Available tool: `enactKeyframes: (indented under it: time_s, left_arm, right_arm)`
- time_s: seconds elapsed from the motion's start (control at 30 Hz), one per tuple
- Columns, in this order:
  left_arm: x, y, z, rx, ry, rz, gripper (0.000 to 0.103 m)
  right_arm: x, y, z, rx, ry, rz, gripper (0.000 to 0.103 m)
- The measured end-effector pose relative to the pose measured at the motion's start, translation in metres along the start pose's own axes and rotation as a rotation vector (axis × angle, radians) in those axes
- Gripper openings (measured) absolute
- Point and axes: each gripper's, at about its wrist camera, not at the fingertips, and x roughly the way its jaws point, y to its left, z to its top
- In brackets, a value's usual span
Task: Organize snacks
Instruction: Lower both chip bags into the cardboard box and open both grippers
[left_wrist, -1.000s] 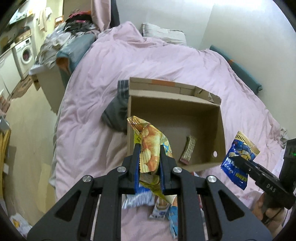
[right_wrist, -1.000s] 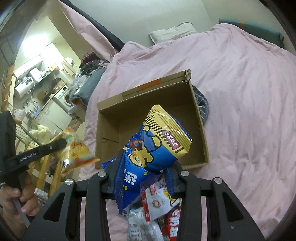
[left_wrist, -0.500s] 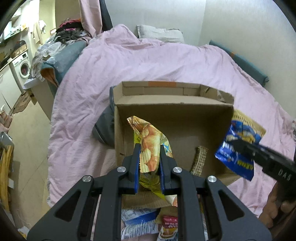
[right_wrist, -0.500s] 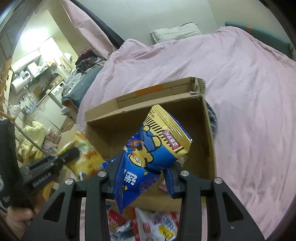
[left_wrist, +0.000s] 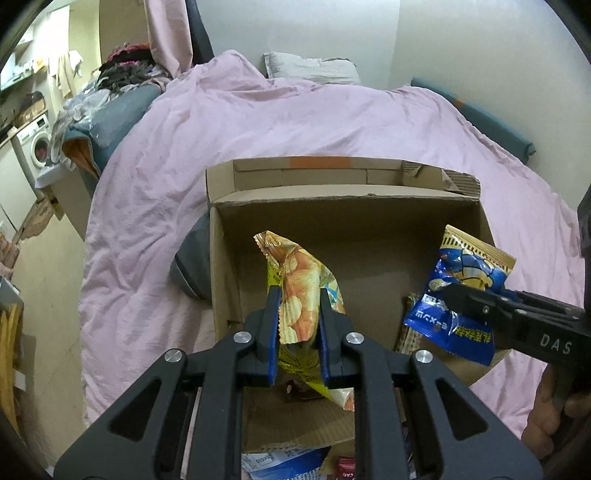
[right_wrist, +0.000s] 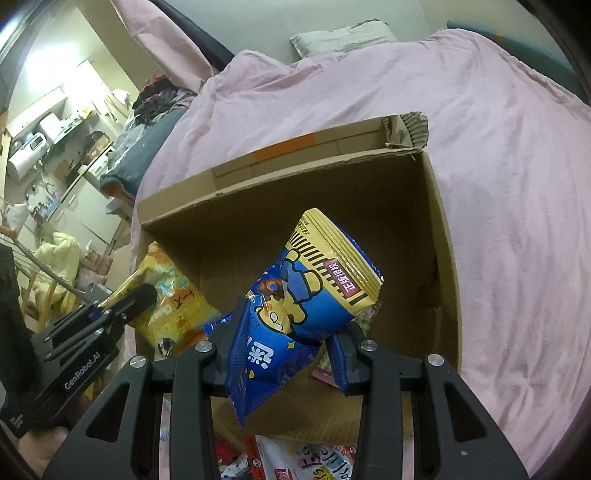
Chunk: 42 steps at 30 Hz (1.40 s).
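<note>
Left wrist view: the left gripper (left_wrist: 297, 325) pinches a yellow chip bag (left_wrist: 301, 291) over the cardboard box (left_wrist: 343, 206) ahead. Right wrist view: the right gripper (right_wrist: 286, 345) pinches a blue snack bag (right_wrist: 314, 295) above the box; both bags look light, crinkly and crushable, best held at the sealed edge.

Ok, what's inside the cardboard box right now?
On the cardboard box floor lies one striped snack bar, mostly hidden behind the blue snack bag in the right claw. The yellow chip bag, in the left claw, covers more floor.
</note>
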Motion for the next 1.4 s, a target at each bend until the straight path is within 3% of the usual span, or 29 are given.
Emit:
enactKeyframes:
  time_s: [0.13, 0.53, 0.9, 1.03, 1.07, 1.13, 1.17, 1.2, 1.23, 1.3, 1.4]
  left_arm:
    - [0.003, -0.001, -0.003, 0.027, 0.012, -0.002, 0.014]
    - [-0.001, 0.005, 0.000, -0.021, -0.008, -0.003, 0.017]
    - [-0.007, 0.006, 0.002, -0.031, -0.021, 0.001, 0.018]
    - [-0.007, 0.007, 0.001, -0.040, -0.017, -0.002, 0.020]
    - [-0.008, 0.008, 0.002, -0.044, -0.019, 0.000, 0.022]
    - [-0.010, 0.009, 0.003, -0.051, -0.029, 0.013, 0.052]
    - [-0.012, 0.010, 0.003, -0.056, -0.039, 0.020, 0.060]
    - [-0.015, 0.010, 0.003, -0.058, -0.054, 0.035, 0.073]
    - [-0.017, 0.010, 0.003, -0.056, -0.067, 0.046, 0.079]
    - [-0.020, 0.008, 0.004, -0.041, -0.083, 0.054, 0.081]
    - [-0.019, 0.006, 0.004, -0.032, -0.079, 0.051, 0.081]
  right_arm:
    - [0.004, 0.002, 0.000, 0.009, 0.018, -0.004, 0.040]
    - [0.013, 0.006, -0.002, 0.001, 0.059, 0.015, 0.042]
    - [0.011, 0.005, 0.001, 0.013, 0.038, 0.036, 0.044]
    - [0.006, 0.002, 0.001, 0.023, 0.023, 0.044, 0.050]
    - [0.005, 0.002, 0.002, 0.025, 0.014, 0.046, 0.052]
    - [0.002, 0.002, 0.003, 0.026, -0.002, 0.046, 0.063]
    - [0.000, 0.002, 0.003, 0.026, -0.010, 0.040, 0.068]
    - [-0.002, 0.002, 0.004, 0.029, -0.028, 0.023, 0.081]
    - [-0.004, 0.002, 0.004, 0.031, -0.044, 0.006, 0.090]
    - [-0.008, 0.000, 0.005, 0.030, -0.073, -0.045, 0.096]
    - [-0.008, -0.004, 0.006, 0.036, -0.069, -0.062, 0.097]
